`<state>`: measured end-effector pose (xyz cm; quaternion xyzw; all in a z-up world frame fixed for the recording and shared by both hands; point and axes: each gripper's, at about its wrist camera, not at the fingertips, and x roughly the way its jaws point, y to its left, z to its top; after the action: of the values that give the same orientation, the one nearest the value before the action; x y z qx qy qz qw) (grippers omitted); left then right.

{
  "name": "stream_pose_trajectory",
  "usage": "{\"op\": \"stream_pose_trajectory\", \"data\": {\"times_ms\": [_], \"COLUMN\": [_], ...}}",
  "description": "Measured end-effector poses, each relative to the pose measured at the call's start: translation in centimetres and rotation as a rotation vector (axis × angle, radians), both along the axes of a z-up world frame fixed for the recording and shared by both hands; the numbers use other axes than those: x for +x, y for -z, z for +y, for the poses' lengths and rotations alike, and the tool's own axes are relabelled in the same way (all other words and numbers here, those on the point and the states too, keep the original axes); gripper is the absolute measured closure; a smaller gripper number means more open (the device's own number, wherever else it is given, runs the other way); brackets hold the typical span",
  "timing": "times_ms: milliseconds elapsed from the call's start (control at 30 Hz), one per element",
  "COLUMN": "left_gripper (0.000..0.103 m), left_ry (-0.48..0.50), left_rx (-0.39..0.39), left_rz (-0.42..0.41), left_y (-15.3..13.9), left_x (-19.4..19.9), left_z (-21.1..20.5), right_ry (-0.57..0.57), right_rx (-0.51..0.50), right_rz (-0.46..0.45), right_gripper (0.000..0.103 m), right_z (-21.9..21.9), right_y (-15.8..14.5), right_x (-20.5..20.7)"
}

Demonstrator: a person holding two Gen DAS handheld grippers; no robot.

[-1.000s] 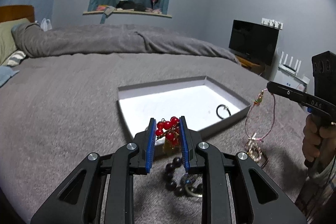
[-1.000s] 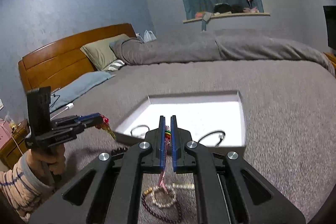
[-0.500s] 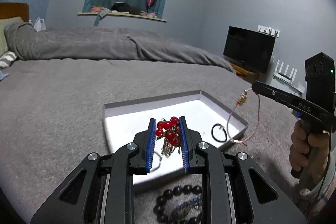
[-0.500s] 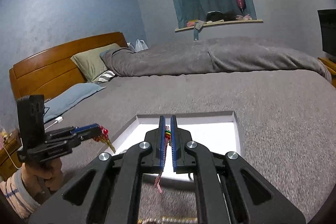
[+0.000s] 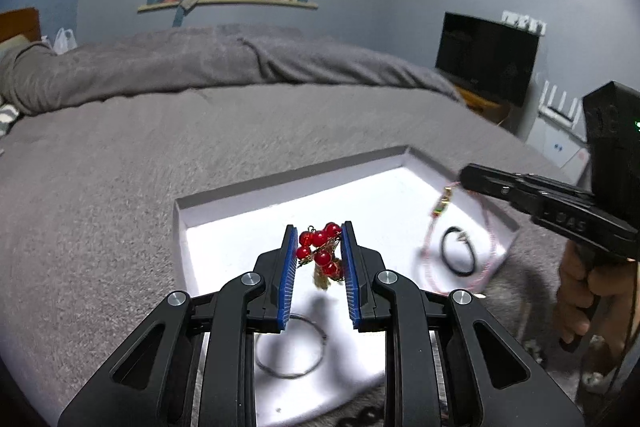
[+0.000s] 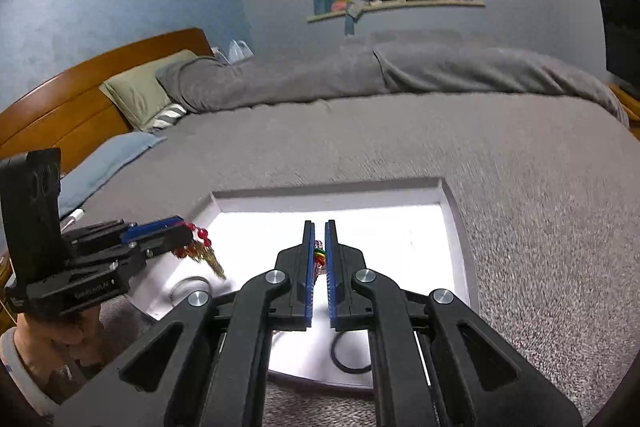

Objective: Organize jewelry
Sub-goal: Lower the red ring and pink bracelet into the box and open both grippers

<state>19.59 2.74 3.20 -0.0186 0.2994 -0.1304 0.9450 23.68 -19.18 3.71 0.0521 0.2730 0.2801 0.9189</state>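
The left gripper (image 5: 319,243) clamps a red-beaded gold charm (image 5: 320,253) above the white tray's (image 5: 240,227) middle; the right gripper (image 6: 319,251), closed, pinches a pink cord bracelet (image 5: 434,227) near its right rim, with bare floor along the far edge.

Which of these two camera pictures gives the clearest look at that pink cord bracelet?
The left wrist view. There the pink cord bracelet hangs as a full loop from the right gripper over the white tray. The right wrist view shows only its coloured beads pinched between the shut jaws; the loop is hidden.
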Motion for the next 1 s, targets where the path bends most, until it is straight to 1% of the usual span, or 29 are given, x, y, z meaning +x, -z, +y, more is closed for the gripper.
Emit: {"op": "stream_pose_trajectory", "data": {"times_ms": [100, 200, 367, 400, 433, 467, 500, 533, 567, 600, 633, 700, 733, 767, 800, 833, 1000], "left_gripper": [0.080, 0.080, 0.079, 0.075, 0.066, 0.060, 0.046, 0.034, 0.029, 0.025, 0.024, 0.023, 0.023, 0.023, 0.022, 0.022, 0.022], "left_ry": [-0.018, -0.013, 0.000, -0.003, -0.006, -0.013, -0.021, -0.025, -0.030, -0.034, -0.038, -0.051, -0.057, -0.065, -0.073, -0.083, -0.100], "left_rx": [0.015, 0.030, 0.048, 0.051, 0.051, 0.052, 0.050, 0.045, 0.037, 0.030, 0.018, -0.007, -0.019, -0.029, -0.033, -0.039, -0.071], "left_rz": [0.054, 0.096, 0.111, 0.109, 0.105, 0.100, 0.092, 0.085, 0.075, 0.069, 0.064, 0.056, 0.052, 0.046, 0.040, 0.033, 0.008], "left_y": [1.2, 2.0, 2.4, 2.4, 2.4, 2.3, 2.2, 2.1, 1.9, 1.8, 1.6, 1.2, 1.1, 0.9, 0.8, 0.6, 0.1], "left_x": [1.1, 1.4, 1.1, 1.0, 0.9, 0.8, 0.6, 0.4, 0.1, 0.0, -0.2, -0.8, -1.1, -1.4, -1.6, -2.0, -3.3], "left_z": [0.3, 0.3, -0.1, 0.0, 0.0, 0.1, 0.3, 0.4, 0.7, 0.8, 1.1, 1.6, 2.0, 2.4, 2.7, 3.2, 4.6], "right_ry": [0.016, 0.033, 0.049, 0.052, 0.054, 0.054, 0.056, 0.058, 0.059, 0.059, 0.062, 0.071, 0.074, 0.078, 0.086, 0.091, 0.101], "right_rx": [-0.016, -0.040, -0.078, -0.085, -0.087, -0.091, -0.098, -0.100, -0.095, -0.081, -0.066, -0.035, -0.020, -0.001, 0.014, 0.024, 0.026], "right_rz": [0.031, 0.065, 0.080, 0.083, 0.083, 0.085, 0.090, 0.090, 0.087, 0.080, 0.070, 0.057, 0.056, 0.054, 0.049, 0.046, 0.029], "right_gripper": [0.098, 0.098, 0.098, 0.098, 0.098, 0.097, 0.095, 0.085, 0.078, 0.067, 0.064, 0.064, 0.062, 0.060, 0.056, 0.054, 0.054], "right_z": [-0.2, -0.2, 0.4, 0.5, 0.5, 0.5, 0.5, 0.5, 0.3, 0.1, -0.3, -1.2, -1.5, -2.0, -2.5, -2.9, -4.0], "right_y": [0.8, 1.6, 2.4, 2.6, 2.7, 2.7, 2.9, 2.9, 2.8, 2.6, 2.4, 1.9, 1.7, 1.5, 1.3, 1.2, 1.0], "right_x": [0.9, 1.7, 1.9, 1.9, 1.9, 1.8, 1.9, 1.9, 1.8, 1.6, 1.5, 1.1, 1.0, 0.9, 0.7, 0.5, -0.5]}}
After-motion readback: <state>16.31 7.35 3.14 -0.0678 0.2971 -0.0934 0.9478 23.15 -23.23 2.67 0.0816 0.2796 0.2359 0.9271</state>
